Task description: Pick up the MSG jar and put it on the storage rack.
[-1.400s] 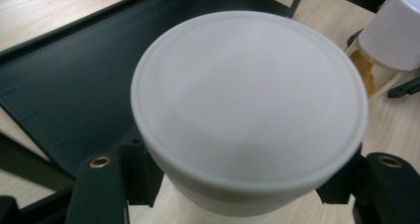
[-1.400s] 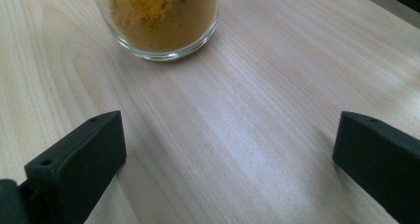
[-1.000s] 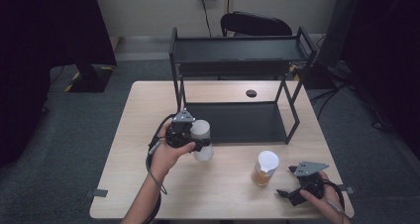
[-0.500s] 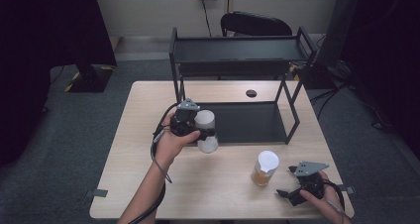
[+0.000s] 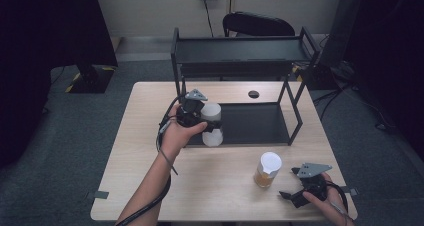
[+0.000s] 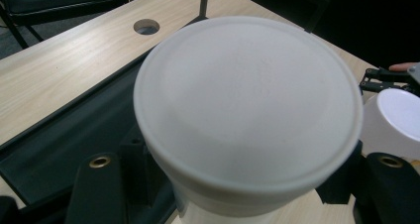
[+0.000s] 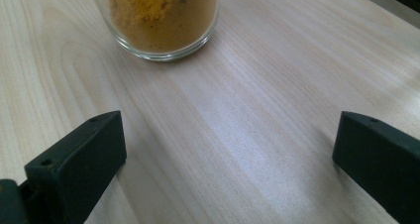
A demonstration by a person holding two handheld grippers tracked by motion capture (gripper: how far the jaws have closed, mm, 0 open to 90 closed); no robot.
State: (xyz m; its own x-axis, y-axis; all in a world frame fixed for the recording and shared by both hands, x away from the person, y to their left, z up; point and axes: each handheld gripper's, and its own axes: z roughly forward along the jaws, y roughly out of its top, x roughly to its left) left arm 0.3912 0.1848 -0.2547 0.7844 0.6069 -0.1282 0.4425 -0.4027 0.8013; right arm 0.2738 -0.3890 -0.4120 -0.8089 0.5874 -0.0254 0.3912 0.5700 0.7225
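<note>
My left gripper point(image 5: 209, 122) has gone up and toward the black rack point(image 5: 240, 51) since a second ago, and the white jar point(image 5: 211, 123) has gone with it. Before, the jar was low by the table edge of the rack. Now it hangs in the air over the front left corner of the rack's bottom shelf point(image 5: 255, 123).

The left jaws are squeezed tight on the sides of the white jar. In the left gripper view I see its round white lid point(image 6: 247, 105) very close, with a black jaw on each side.

My right gripper point(image 5: 292, 196) has not moved. It rests near the front right corner of the table point(image 5: 150, 186). Its jaws are wide apart and hold nothing. The glass jar with orange powder point(image 5: 267, 170) stands on the table just in front of it, not touching.

I think the picking up is done. What is left is to set the white jar down on a shelf and let go. The orange jar is not lifted yet, so maybe it comes next.
</note>
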